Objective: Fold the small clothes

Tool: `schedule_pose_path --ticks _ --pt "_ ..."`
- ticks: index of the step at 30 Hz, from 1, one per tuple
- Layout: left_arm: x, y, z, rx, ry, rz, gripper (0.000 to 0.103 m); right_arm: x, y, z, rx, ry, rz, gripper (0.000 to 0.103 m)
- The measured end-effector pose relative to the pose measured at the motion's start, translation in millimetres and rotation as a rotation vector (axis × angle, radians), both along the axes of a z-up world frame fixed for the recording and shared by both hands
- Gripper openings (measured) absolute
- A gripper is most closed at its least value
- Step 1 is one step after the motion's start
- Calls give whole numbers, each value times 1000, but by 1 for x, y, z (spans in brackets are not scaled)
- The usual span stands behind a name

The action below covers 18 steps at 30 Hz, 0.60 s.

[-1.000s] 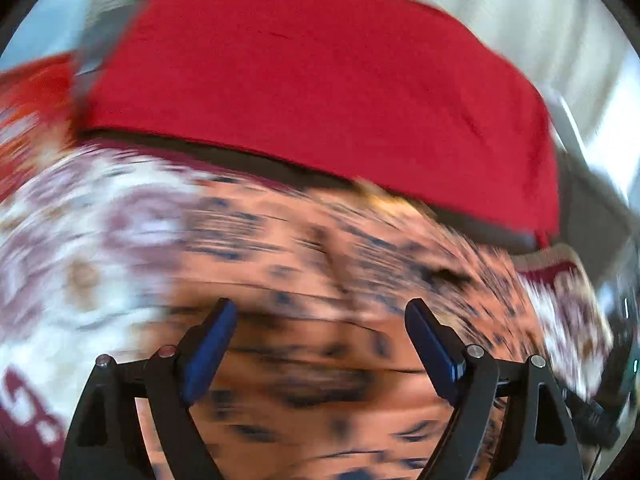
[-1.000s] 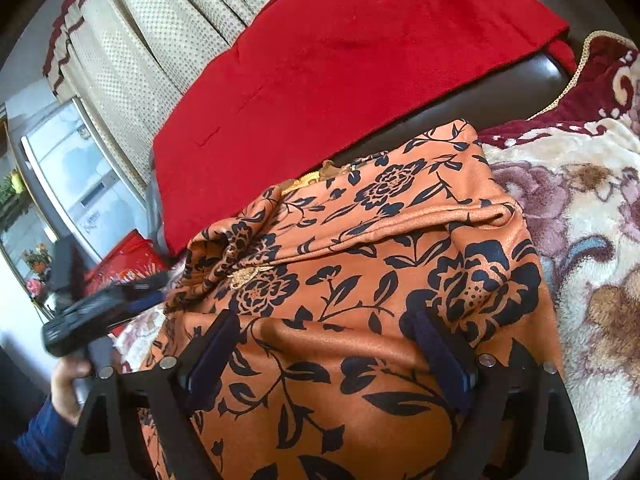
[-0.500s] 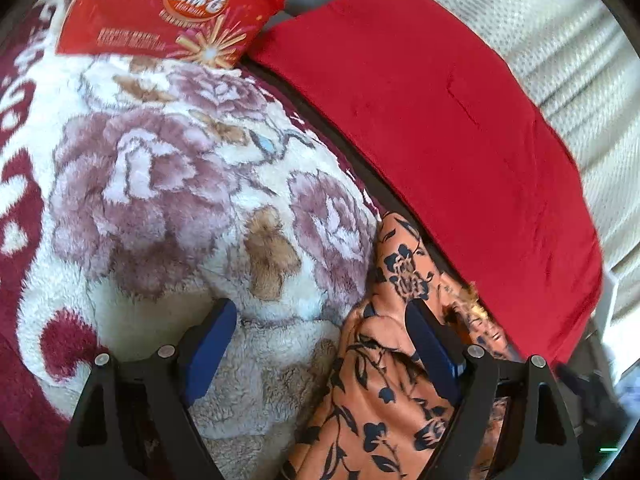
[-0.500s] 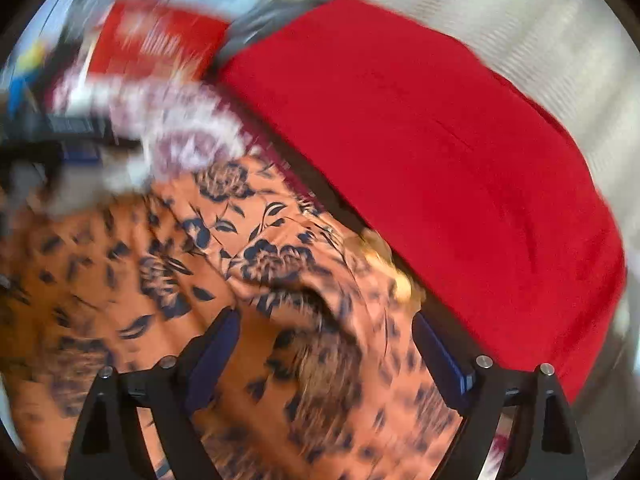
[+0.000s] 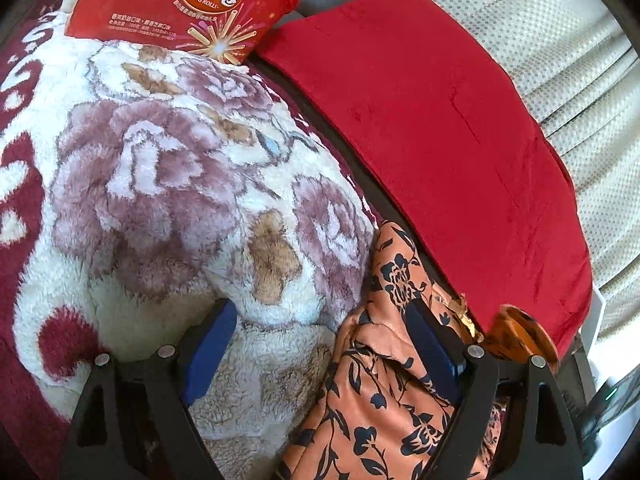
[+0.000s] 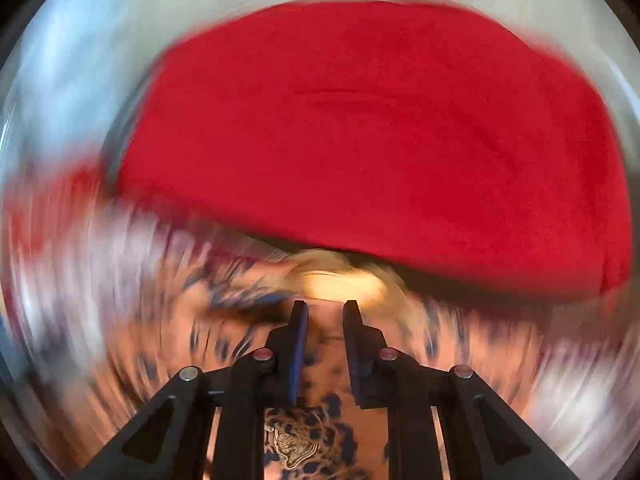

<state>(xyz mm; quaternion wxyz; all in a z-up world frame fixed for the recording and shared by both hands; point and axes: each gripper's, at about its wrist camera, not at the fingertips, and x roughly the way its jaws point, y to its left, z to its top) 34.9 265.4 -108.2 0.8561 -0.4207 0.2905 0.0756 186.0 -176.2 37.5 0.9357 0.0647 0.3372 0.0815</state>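
Note:
An orange garment with dark blue flowers (image 5: 384,400) lies bunched on a fluffy flowered blanket (image 5: 160,200), at the lower right of the left wrist view. My left gripper (image 5: 320,344) is open, its left finger over the blanket and its right finger (image 5: 432,352) against the garment's edge. In the blurred right wrist view the same garment (image 6: 324,424) lies under my right gripper (image 6: 324,312), whose jaws are nearly together with a narrow gap; whether cloth is pinched between them is unclear.
A red cloth (image 5: 440,120) covers the dark sofa back behind the garment; it also fills the right wrist view (image 6: 380,140). A red egg-roll snack bag (image 5: 180,4) lies at the blanket's far end. A pale curtain (image 5: 560,60) hangs behind.
My right gripper's jaws have gone from wide open to nearly together, and it swung fast over the garment. My left gripper swung to the garment's left edge and has barely moved since.

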Motion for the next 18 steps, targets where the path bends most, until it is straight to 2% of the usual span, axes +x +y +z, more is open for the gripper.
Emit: schedule_pose_path --ticks 1,2,3,4,6,7,8,9,11,12,13,15,16,18 --pt "0 -1 0 9 3 3 87 0 -33 -19 151 59 -91 25" --pt "1 -2 0 17 5 4 87 -1 -57 -42 257 137 -154 25" --pt "1 -3 0 24 7 4 87 1 -74 -65 340 219 -171 25" --pt "2 -3 0 28 8 4 87 -2 -85 -83 404 273 -165 25" --pt "2 -3 -1 29 8 4 87 -12 -97 -94 451 277 -160 28" --pt "2 -3 -1 30 8 5 87 -16 -99 -89 449 255 -163 53" --pt "3 -3 -1 32 9 7 87 -19 -98 -79 424 227 -156 86" --pt "3 -3 -1 33 11 9 87 -23 -91 -65 360 177 -141 90" --pt "4 -3 -1 33 12 11 88 -33 -60 -35 164 78 -42 90" --pt "4 -3 -1 31 12 13 88 -39 -30 -17 -8 8 58 90" --pt "4 -3 -1 28 13 15 88 -44 -4 -8 -136 -42 131 90" --pt "5 -1 -1 22 11 15 88 -58 50 -3 -414 -136 289 90" --pt "4 -1 -1 18 9 11 88 -66 81 -10 -581 -181 373 90" --pt "3 2 -1 2 1 -1 88 -77 123 -33 -836 -243 478 88"
